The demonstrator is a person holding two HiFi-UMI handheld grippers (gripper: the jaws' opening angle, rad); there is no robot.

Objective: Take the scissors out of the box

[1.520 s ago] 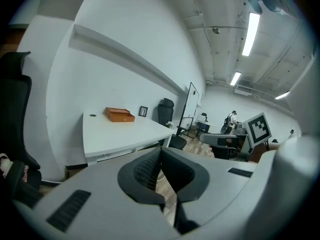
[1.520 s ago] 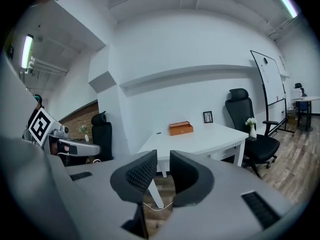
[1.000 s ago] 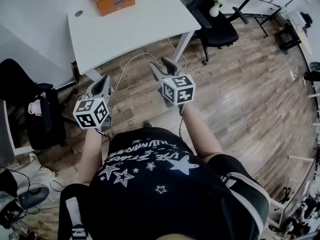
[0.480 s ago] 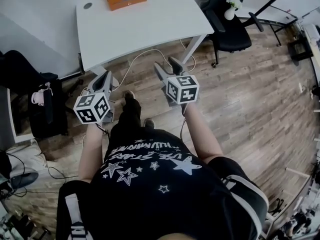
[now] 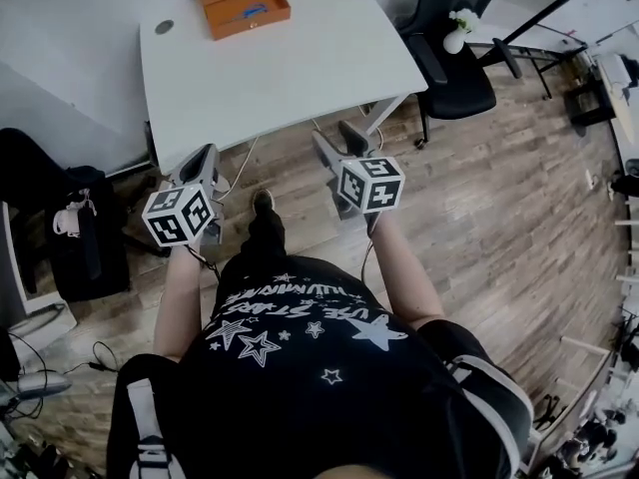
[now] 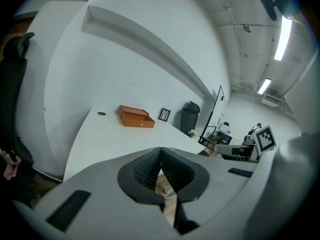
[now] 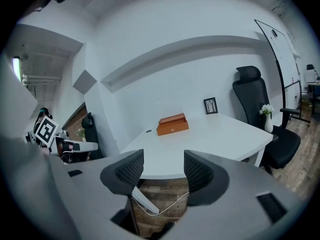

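An open orange box [image 5: 243,1] stands near the far edge of the white table [image 5: 300,68]. Blue-handled scissors [image 5: 252,11] lie inside it. Both grippers hang over the wood floor, short of the table's near edge and far from the box. My left gripper [image 5: 207,156] is shut with nothing in it; in the left gripper view its pads [image 6: 160,150] meet at the tips, with the box [image 6: 136,117] far ahead. My right gripper [image 5: 339,136] is open and empty. The right gripper view shows a wide gap between the jaws of my right gripper [image 7: 163,159] and the box [image 7: 172,124] beyond.
A black office chair [image 5: 454,63] and a small white vase of flowers [image 5: 455,38] stand to the table's right. A framed picture [image 7: 210,105] sits at the table's back edge. A dark bag [image 5: 60,218] lies at left, and a white cable [image 5: 300,123] runs under the table.
The person has stepped toward the table, and both grippers have come forward close to its near edge. The box now lies nearer.
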